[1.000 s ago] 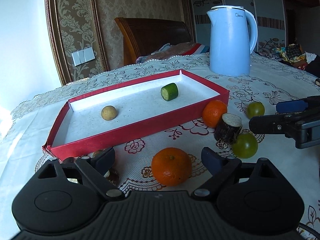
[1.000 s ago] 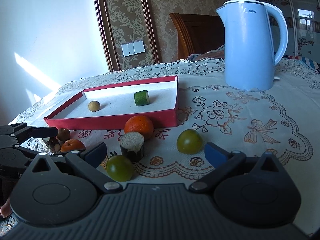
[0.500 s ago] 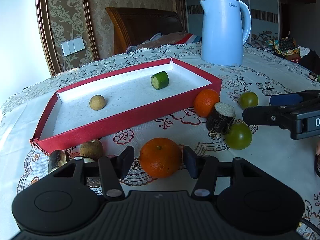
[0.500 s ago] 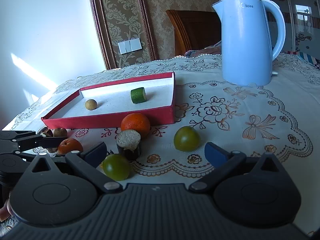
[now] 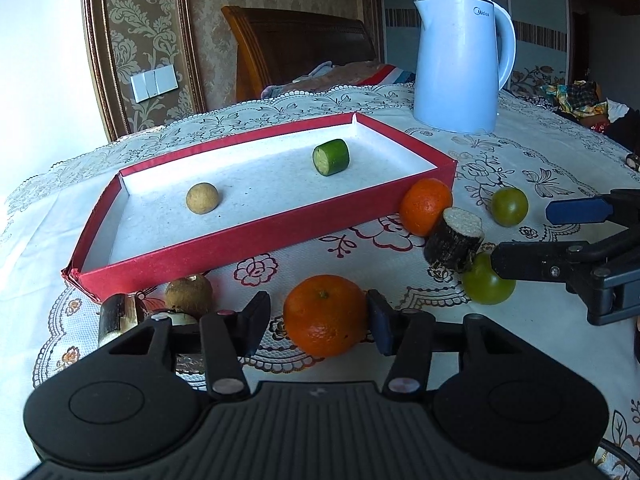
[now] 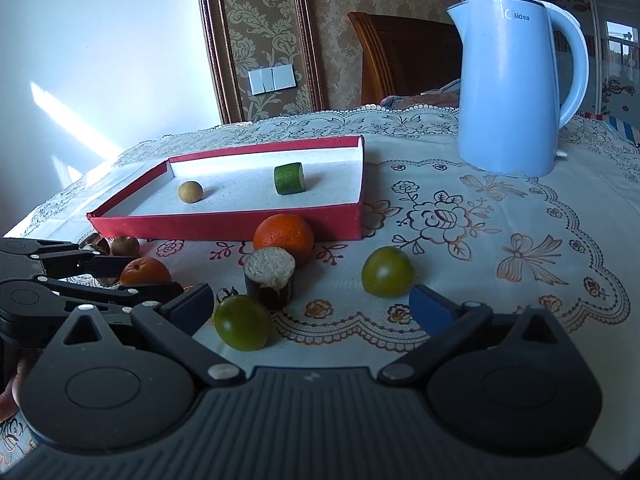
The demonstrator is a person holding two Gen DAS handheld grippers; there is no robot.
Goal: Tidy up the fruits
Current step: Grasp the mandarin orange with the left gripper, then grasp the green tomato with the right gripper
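Observation:
My left gripper [image 5: 320,320] is shut on an orange [image 5: 324,314] that sits on the lace tablecloth, a pad at each side of it. The red tray [image 5: 256,240] lies just beyond and holds a green cucumber piece [image 5: 330,157] and a small tan round fruit [image 5: 202,198]. My right gripper [image 6: 312,304] is open and holds nothing; a green tomato [image 6: 242,322] lies close to its left finger. A dark cane stub [image 6: 270,276], a second orange [image 6: 284,236] and another green tomato [image 6: 387,271] lie ahead of it.
A light blue kettle [image 6: 516,80] stands at the back right of the table. A brown round fruit [image 5: 189,295] and a short cane piece [image 5: 116,316] lie left of my left gripper by the tray's near corner. A wooden headboard and wall are behind.
The left gripper's jaws have gone from wide apart to closed in on the orange. The right gripper stays open and has hardly moved.

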